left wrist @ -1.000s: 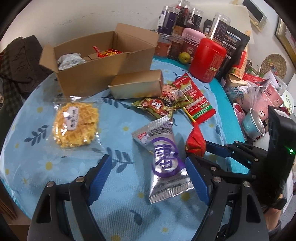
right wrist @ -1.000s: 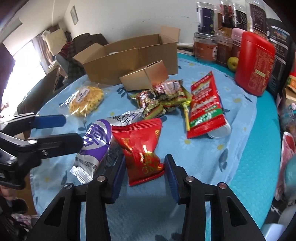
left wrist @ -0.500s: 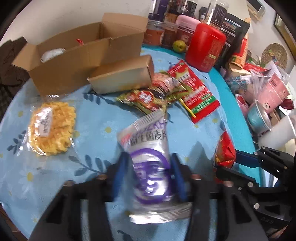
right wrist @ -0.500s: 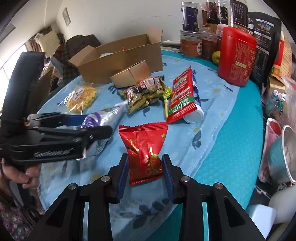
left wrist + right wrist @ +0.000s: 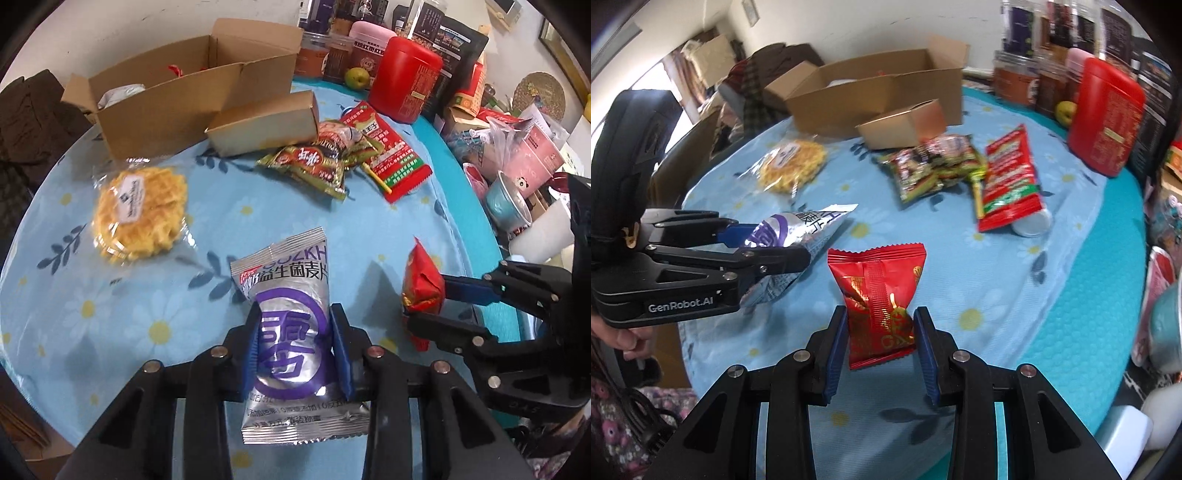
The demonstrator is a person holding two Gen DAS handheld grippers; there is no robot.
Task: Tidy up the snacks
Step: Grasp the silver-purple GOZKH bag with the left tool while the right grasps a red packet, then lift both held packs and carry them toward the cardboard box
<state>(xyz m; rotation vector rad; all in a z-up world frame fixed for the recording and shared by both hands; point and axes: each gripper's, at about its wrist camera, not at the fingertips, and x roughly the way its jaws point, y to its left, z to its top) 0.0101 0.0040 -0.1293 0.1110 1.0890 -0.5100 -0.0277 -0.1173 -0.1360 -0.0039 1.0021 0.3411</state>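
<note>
Both packets have left the cloth since a second ago: the left hand-held gripper, whose jaws were spread wide around the silver-and-purple snack packet, has clamped onto its middle and raised it, while the right hand-held gripper now pinches the red snack packet between its blue pads, also off the table. Each packet hangs above the near edge of the table. Farther back on the flowered cloth lie a wrapped waffle toward the left edge, green snack packets and a long red packet at the middle, and an open cardboard box at the far edge.
</note>
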